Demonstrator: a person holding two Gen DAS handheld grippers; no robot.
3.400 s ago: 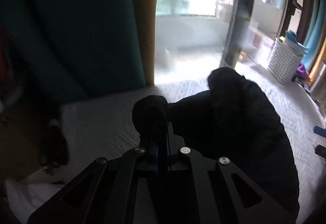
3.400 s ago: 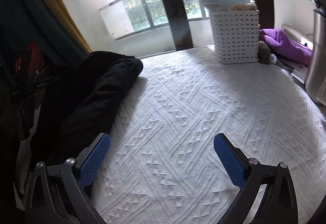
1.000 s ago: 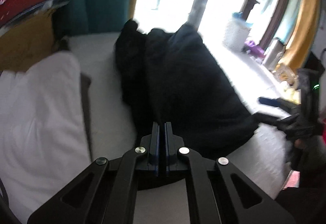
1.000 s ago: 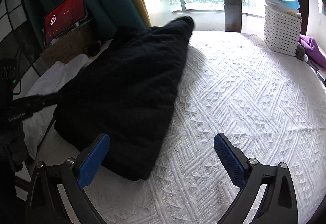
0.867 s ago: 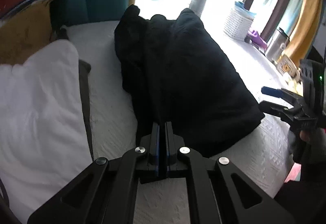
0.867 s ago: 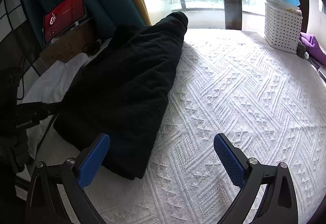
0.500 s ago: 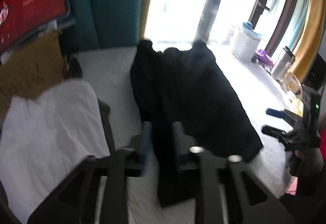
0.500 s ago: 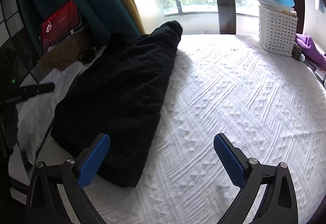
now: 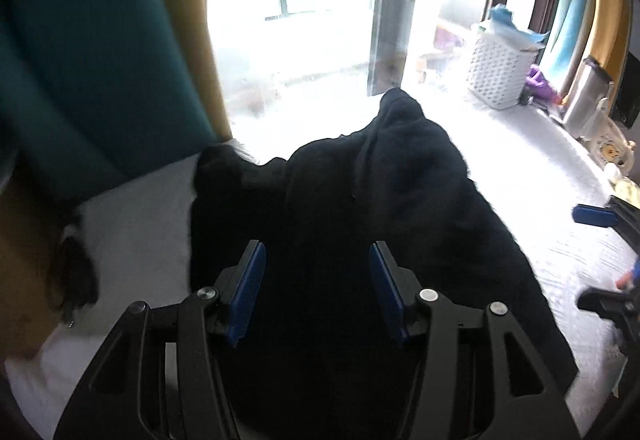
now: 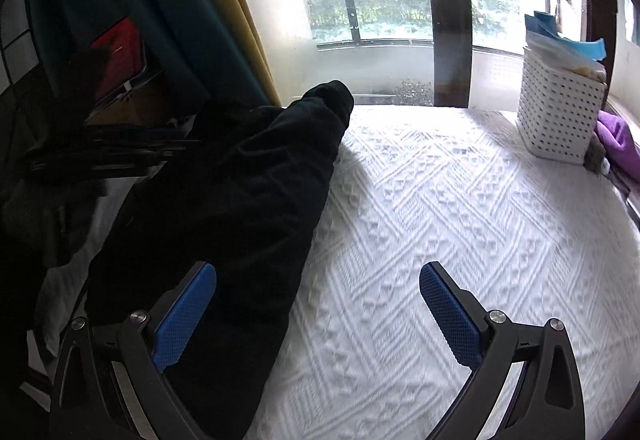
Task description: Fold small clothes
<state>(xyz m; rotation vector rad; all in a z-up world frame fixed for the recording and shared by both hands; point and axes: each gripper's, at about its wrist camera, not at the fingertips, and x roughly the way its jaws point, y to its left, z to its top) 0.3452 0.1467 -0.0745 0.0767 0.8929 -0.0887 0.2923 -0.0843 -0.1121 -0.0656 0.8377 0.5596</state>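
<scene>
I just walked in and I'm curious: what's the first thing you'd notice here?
The big black garment jumps out, lying bunched along the left side of the white patterned bedspread. Behind the bed a bright window glows, and a white laundry basket stands at the far right. The left hand-held gripper hovers open over the black cloth, its jaws having just been opening, nothing between them.

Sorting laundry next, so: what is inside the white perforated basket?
Blue and pale cloth or paper pokes above the rim of the white basket. Its walls hide everything lower down.

We see a bed under a white textured bedspread [image 10: 460,240] bearing a black garment [image 10: 240,200] and a white perforated basket [image 10: 560,112].
</scene>
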